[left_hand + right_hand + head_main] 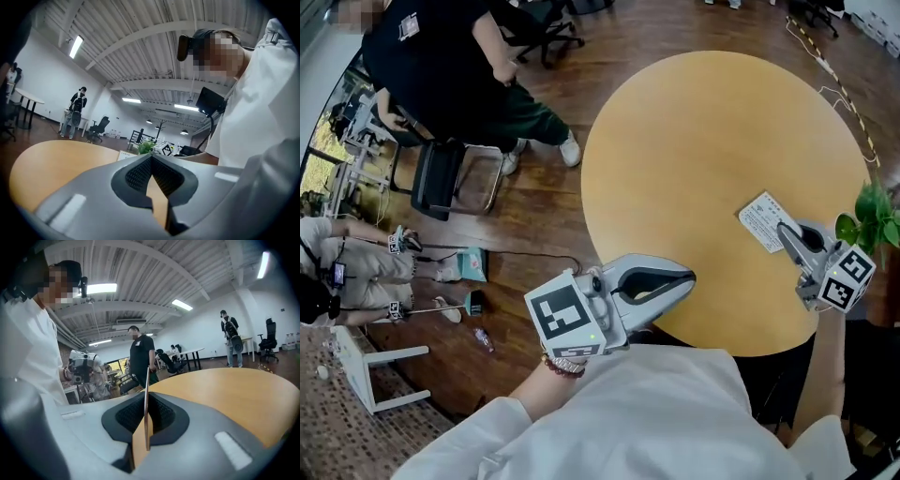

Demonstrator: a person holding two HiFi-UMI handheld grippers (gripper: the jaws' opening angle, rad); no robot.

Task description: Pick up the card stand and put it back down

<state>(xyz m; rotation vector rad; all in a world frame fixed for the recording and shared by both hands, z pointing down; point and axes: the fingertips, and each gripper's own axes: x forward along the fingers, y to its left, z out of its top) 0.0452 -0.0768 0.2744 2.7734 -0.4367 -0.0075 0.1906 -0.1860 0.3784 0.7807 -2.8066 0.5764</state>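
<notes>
1. Head view: round wooden worktop [703, 141]. Right claw [786, 228] is at its right side and left claw [686, 277] at its near edge.
2. Right claw is clenched on the card stand [759, 218], a white printed card, gripping it by the corner nearest the claw. The rest of the card sticks out toward the worktop centre.
3. Right gripper view: the card shows edge-on as a thin upright line pinched between the two pads, and it rises above the claw tips.
4. Card stand is over the right part of the worktop. I can't tell whether its lower edge touches the surface.
5. Left gripper view: claw tips meet with nothing between them, and only bare worktop shows through the gap behind the tips. Clenched, empty.
6. Green plant [874, 217] sits just off the worktop's right edge, beside the right claw's marker cube.
7. Person in black [441, 66] stands on the wood floor, well apart at upper left.
</notes>
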